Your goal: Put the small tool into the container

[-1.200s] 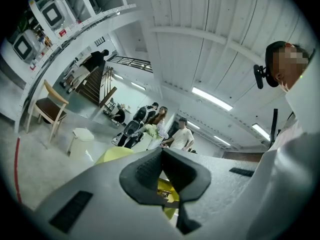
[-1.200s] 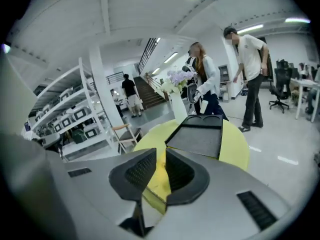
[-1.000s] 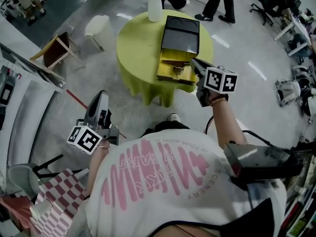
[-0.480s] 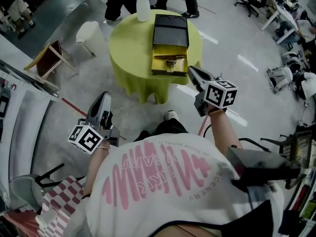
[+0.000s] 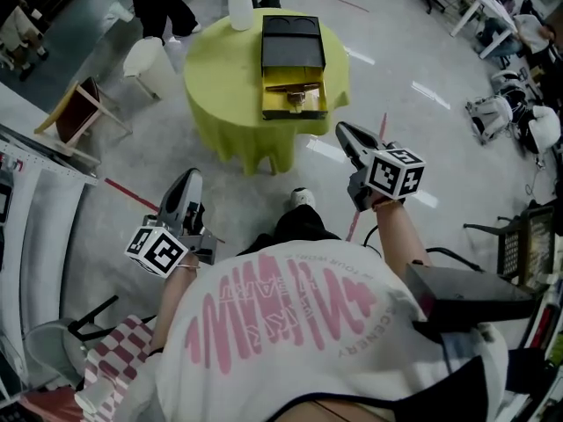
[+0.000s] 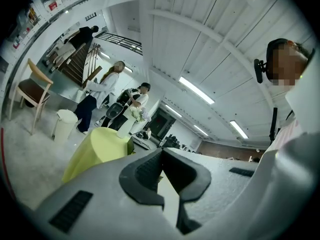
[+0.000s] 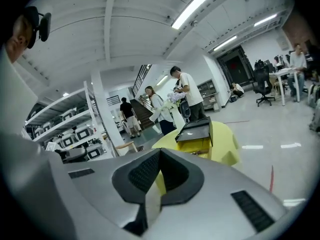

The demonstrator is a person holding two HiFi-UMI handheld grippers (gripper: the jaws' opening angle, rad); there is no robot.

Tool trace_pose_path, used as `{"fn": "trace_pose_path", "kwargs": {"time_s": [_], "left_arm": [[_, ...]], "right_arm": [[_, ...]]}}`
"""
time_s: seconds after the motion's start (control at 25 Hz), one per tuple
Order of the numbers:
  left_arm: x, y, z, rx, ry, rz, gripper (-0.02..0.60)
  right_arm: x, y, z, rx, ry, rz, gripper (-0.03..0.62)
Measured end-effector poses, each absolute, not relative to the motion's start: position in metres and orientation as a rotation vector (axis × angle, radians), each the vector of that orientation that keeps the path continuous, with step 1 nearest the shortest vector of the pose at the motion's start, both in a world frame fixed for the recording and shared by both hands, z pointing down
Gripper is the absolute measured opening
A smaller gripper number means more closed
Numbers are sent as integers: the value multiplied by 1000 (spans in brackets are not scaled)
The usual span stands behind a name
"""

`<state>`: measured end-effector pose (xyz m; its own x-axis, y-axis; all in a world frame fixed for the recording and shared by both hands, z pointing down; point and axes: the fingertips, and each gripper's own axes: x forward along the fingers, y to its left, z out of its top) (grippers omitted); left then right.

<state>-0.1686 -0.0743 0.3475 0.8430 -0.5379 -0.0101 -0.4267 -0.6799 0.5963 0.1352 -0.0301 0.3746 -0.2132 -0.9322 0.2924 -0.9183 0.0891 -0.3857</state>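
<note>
Compared with a second ago, the round table (image 5: 224, 77) sits farther off, and the right gripper (image 5: 342, 129), which then reached to the edge of the yellow tray (image 5: 294, 112), now hangs over bare grey floor (image 5: 440, 148), well apart from the table. The left gripper (image 5: 190, 179) is low at the near left, much as before.

Both tools are closed and empty. In the left gripper view the dark ribbed pads (image 6: 150, 171) meet at their tips, with nothing between them. In the right gripper view the jaws are likewise pressed together on nothing.

The small tool (image 5: 296, 98) lies in the yellow tray, a brownish speck too small to show its shape. The tray stands open at the near side of a flat, matt black box (image 5: 292, 40) on the table.

A smooth yellow-green cloth covers the table and hangs in soft folds. A white vase (image 5: 239, 5) with a narrow neck stands at the far edge. The grippers have grey, faintly grainy shells, each with a cube of black-and-white squares. The floor is glossy, with streaks of reflected light.
</note>
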Motion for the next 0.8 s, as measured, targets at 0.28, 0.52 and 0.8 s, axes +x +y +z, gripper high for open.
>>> {"fn": "trace_pose_path", "kwargs": {"time_s": [0.28,0.52,0.8], "left_arm": [[-173,-65,359,2409,-677,-220,8],[-176,-62,360,2410,-680,-234,8],[-172,-60,364,2408,-665,-236,8]], "right_arm": [[128,-9,382,-1973,2283,-791,5],[123,-1,382,-1973,2272,-770,5],[127,5,378,-1987,2260,-742,5]]}}
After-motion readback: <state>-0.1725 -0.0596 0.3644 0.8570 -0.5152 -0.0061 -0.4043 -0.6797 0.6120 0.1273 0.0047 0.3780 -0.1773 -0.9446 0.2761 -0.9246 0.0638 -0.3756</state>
